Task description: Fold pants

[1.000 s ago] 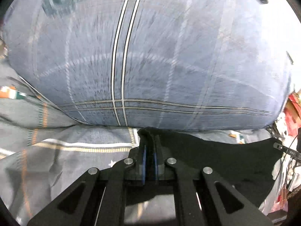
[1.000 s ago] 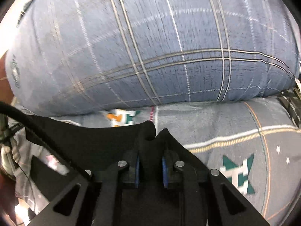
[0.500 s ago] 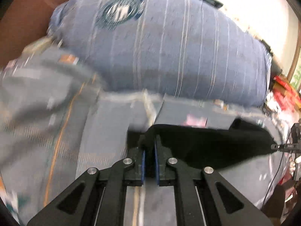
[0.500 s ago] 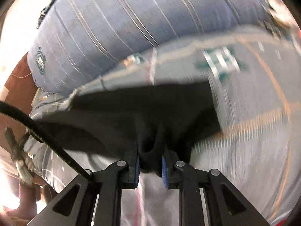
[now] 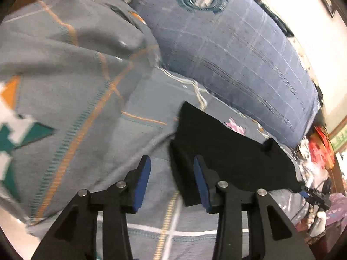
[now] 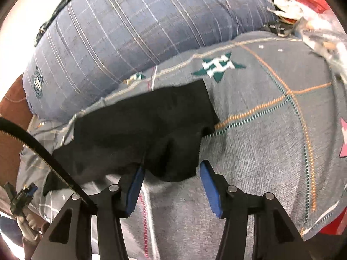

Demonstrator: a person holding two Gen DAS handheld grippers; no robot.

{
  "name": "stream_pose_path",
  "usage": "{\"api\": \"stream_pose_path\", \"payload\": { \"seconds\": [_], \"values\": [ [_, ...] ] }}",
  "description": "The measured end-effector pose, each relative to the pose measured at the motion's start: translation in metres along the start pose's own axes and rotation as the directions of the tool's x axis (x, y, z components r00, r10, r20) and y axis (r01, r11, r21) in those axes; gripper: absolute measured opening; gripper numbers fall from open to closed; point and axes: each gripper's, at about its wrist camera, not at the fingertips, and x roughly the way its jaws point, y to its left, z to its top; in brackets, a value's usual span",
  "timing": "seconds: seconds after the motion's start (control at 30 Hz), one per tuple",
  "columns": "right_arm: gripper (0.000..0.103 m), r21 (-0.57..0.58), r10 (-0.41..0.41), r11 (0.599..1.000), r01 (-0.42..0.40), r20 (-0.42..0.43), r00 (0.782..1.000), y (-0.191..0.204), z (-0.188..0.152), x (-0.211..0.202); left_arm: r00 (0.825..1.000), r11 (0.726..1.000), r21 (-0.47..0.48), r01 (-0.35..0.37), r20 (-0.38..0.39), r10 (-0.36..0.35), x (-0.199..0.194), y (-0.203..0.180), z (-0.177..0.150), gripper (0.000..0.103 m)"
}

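Looking along the left hand-held gripper (image 5: pixel 171 163), we saw its blue pads (image 5: pixel 142 179) spread wide apart with nothing clamped between them. The black pants (image 5: pixel 227 149) lay flat on the grey patterned bedspread (image 5: pixel 91 117), their near edge reaching between that gripper's fingers and passing just beside its right pad. Behind them sat a large blue checked pillow (image 5: pixel 238 49), resting on the bedspread.

From the right wrist view, the right hand-held gripper (image 6: pixel 171 172) also stood open, its pads (image 6: pixel 209 186) well apart and holding nothing. The pants (image 6: pixel 138 130) spread out ahead of it, with a bunched, creased corner hanging between the fingertips. We could not tell whether the left pad touched the cloth. The bedspread (image 6: pixel 260 140) showed a green star print, and the pillow (image 6: pixel 134 32) lay beyond the pants.
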Motion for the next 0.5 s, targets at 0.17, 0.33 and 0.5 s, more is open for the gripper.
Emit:
{"api": "stream_pose_path", "payload": {
  "seconds": [0.17, 0.33, 0.5],
  "values": [
    [0.062, 0.026, -0.037, 0.999, 0.036, 0.031, 0.999, 0.001, 0.002, -0.006, 0.991, 0.999, 0.048, -0.003, -0.13, 0.009, 0.054, -0.033, -0.003, 0.045],
    [0.069, -0.041, -0.174, 0.984, 0.173, -0.015, 0.985, -0.002, -0.014, -0.01, 0.981, 0.987, 0.14, -0.082, -0.164, 0.104, 0.075, -0.057, -0.013, 0.003],
    [0.069, -0.078, -0.251, 0.965, 0.248, -0.028, 0.968, -0.016, -0.026, -0.017, 0.992, 0.989, 0.141, -0.047, -0.107, 0.062, 0.053, -0.07, -0.002, 0.003]
  ]
}}
